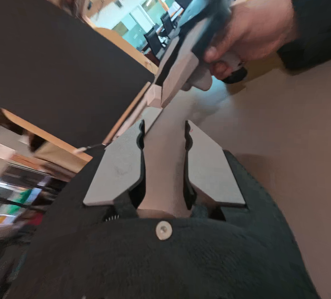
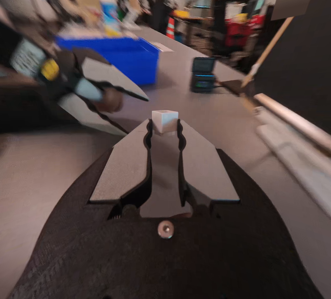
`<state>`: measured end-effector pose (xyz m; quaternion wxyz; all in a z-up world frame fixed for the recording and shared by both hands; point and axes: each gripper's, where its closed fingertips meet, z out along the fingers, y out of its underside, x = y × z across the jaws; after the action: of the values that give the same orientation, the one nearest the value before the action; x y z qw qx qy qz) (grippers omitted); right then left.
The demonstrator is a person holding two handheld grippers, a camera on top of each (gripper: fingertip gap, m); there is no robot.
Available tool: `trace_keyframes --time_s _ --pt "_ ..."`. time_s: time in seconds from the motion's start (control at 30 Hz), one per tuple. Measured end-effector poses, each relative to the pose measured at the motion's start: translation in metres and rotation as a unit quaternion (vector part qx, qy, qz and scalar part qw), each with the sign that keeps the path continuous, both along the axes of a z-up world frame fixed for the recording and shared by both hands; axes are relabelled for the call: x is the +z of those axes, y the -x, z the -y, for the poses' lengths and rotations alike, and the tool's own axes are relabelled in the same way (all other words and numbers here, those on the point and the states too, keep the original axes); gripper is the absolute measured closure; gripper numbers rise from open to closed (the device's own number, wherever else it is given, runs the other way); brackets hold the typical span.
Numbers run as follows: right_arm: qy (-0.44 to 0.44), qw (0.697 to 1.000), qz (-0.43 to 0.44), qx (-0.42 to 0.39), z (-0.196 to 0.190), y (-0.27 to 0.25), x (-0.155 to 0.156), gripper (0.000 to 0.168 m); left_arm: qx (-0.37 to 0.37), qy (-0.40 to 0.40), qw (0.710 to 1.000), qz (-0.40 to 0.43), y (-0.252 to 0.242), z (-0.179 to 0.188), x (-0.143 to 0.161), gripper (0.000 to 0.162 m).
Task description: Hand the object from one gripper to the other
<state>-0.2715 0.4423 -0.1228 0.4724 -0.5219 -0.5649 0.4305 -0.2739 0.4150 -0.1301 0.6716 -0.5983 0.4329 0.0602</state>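
The right tool (image 2: pixel 164 123) pinches a small white cube (image 2: pixel 165 122) at its tips. The left tool (image 1: pixel 164 125) gapes empty. A blue bin (image 2: pixel 125 57) sits at eleven o'clock, contents seemingly blurred.

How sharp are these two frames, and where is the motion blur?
Left wrist view: own fingers crisp, the person's hand and background smeared. Right wrist view: small white cube fairly sharp, the left hand-held gripper and blue plastic bin blurred.

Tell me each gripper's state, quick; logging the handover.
Left gripper: open, empty.
Right gripper: shut on the small white cube.
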Motion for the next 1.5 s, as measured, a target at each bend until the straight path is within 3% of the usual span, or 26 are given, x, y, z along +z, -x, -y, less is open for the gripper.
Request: trace_keyframes --time_s 0.13,0.3,0.47,0.57,0.7,0.77,0.87,0.97,1.1,1.2,1.33,1.5 --pt "-0.244 0.966 0.044 -0.073 -0.003 0.000 -0.001 0.145 0.005 0.113 0.983 0.142 0.015 -0.009 0.002 0.118" --pt "-0.400 0.905 0.107 -0.095 -0.002 0.008 -0.020 0.144 -0.028 0.269 0.902 0.337 0.018 -0.013 0.000 0.114" --pt "-0.459 0.873 0.122 -0.110 0.002 0.017 -0.021 0.144 -0.065 0.336 0.849 0.402 0.002 -0.008 0.001 0.104" --pt "-0.488 0.856 0.126 -0.113 0.006 0.020 -0.021 0.144 -0.042 0.347 0.856 0.381 -0.002 -0.012 -0.010 0.107" --pt "-0.515 0.841 0.117 -0.114 0.015 0.026 -0.019 0.144 -0.035 0.325 0.866 0.380 0.001 -0.013 -0.008 0.137" --pt "-0.510 0.844 0.119 -0.111 0.016 0.027 -0.021 0.145 -0.034 0.328 0.872 0.363 0.004 -0.013 -0.010 0.138" --pt "-0.450 0.879 0.127 -0.091 0.013 0.023 -0.032 0.151 0.003 0.277 0.910 0.308 0.017 -0.019 -0.011 0.141" --pt "-0.303 0.941 0.139 -0.059 0.008 0.015 -0.045 0.153 0.077 0.148 0.970 0.179 0.039 -0.025 -0.001 0.141" --pt "-0.088 0.992 0.085 -0.018 0.011 0.014 -0.034 0.142 0.075 0.002 0.996 0.044 0.026 -0.014 0.018 0.142" --pt "0.056 0.997 0.033 0.038 0.022 0.013 -0.017 0.138 0.066 -0.048 0.995 -0.058 0.012 -0.009 0.009 0.141" --pt "0.193 0.976 -0.021 0.095 0.025 0.005 0.001 0.141 0.045 -0.072 0.986 -0.140 0.000 -0.004 -0.005 0.141" --pt "0.225 0.968 0.003 0.111 0.029 0.007 -0.010 0.133 0.050 -0.098 0.977 -0.185 -0.002 -0.004 -0.006 0.141"
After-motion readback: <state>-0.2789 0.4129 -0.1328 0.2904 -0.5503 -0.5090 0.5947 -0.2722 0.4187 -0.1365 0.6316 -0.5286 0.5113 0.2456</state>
